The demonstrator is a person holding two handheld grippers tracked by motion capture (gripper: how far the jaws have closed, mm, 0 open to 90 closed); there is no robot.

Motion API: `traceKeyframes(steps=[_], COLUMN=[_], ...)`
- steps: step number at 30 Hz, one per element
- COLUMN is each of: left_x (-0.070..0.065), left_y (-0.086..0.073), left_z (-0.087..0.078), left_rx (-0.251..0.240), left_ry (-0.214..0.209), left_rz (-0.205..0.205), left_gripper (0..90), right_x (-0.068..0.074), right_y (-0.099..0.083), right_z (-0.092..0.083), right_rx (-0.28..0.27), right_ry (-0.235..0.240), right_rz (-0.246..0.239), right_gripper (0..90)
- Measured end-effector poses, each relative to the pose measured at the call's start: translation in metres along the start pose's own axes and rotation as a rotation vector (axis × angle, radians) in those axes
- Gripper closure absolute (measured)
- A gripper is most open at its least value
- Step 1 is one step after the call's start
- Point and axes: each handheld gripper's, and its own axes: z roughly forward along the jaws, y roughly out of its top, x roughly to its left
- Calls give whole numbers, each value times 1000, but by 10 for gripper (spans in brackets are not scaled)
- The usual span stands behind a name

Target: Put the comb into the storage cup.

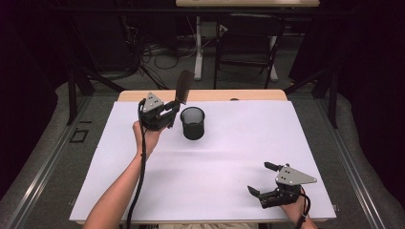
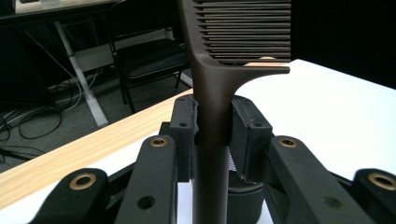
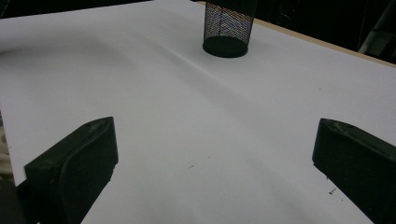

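We see a table (image 1: 305,157) covered by a white sheet, with a strip of pale wood showing along its far edge. On the sheet, toward the far side, stands a black mesh cup (image 1: 192,122), upright and open at the top. Just left of it we find the left gripper (image 1: 168,113), its jaws clamped on the handle of a dark brown comb (image 2: 219,84), which rises above the cup's rim with its teeth uppermost. At the near right corner the right gripper (image 1: 262,179) sits low over the sheet, jaws spread wide with nothing between them. We can read no lettering or brand anywhere.
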Motion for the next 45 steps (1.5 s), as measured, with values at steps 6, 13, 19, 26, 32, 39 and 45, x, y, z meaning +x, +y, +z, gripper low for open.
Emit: traceKeyframes(steps=[6,13,19,26,32,39,45], left_x=[0,1,0,0,0,-1,-2], left_y=[5,11,15,19,22,26,29], left_z=[0,1,2,7,10,13,17], left_rx=[-13,-25,-37,-45,-51,-62,-68], left_ry=[4,12,11,14,15,10,4], left_rz=[-6,-4,-6,-7,-10,-10,-13], left_gripper=[723,723,723,723,723,723,723], right_x=[1,0,0,0,0,0,0], right_y=[0,0,0,0,0,0,0], right_z=[0,0,0,0,0,0,0], right_rx=[-2,0,1,-2,-1,0,3], right_ry=[-1,0,-2,-2,-2,-1,1], right_rz=[-4,-1,-2,0,0,2,4], right_gripper=[0,0,0,0,0,0,0])
